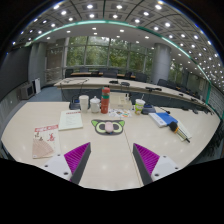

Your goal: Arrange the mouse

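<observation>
The gripper hung wide open over the near edge of the desk, holding nothing, while a green mouse pad lay ahead mid-desk (the mouse itself too small to make out), a red bottle beyond.

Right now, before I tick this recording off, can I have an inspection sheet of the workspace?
Surface: pale table, wide bare patch just ahead of the tongs.
Job's things: mouse not made out; a frog-shaped mat lies beyond the fingers.
Clutter: red bottle, white cup, small cup, papers, pink leaflet, blue book.
Grippers: tongs open, nothing between the fingers, purple pads showing.
Cables: nothing seen.
Surroundings: large meeting room, further tables behind, windows, rows of ceiling lights.
</observation>
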Demonstrator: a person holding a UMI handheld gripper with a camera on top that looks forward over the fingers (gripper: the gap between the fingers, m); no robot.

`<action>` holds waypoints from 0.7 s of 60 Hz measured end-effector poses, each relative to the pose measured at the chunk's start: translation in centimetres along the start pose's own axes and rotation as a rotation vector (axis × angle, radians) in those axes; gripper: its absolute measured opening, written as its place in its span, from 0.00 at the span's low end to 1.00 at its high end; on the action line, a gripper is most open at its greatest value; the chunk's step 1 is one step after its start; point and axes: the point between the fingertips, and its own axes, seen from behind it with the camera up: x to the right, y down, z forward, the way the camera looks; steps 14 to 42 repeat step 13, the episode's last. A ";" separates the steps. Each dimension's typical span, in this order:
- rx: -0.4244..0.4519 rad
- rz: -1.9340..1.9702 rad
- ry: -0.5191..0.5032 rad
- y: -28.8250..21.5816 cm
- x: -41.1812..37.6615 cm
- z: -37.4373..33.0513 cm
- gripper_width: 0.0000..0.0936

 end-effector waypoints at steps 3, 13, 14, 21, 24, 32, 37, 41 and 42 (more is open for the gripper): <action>0.007 0.001 -0.001 0.0 -0.1 -0.6 0.91; 0.017 -0.015 0.004 0.3 0.0 -1.5 0.91; 0.017 -0.015 0.004 0.3 0.0 -1.5 0.91; 0.017 -0.015 0.004 0.3 0.0 -1.5 0.91; 0.017 -0.015 0.004 0.3 0.0 -1.5 0.91; 0.017 -0.015 0.004 0.3 0.0 -1.5 0.91; 0.017 -0.015 0.004 0.3 0.0 -1.5 0.91; 0.017 -0.015 0.004 0.3 0.0 -1.5 0.91; 0.017 -0.015 0.004 0.3 0.0 -1.5 0.91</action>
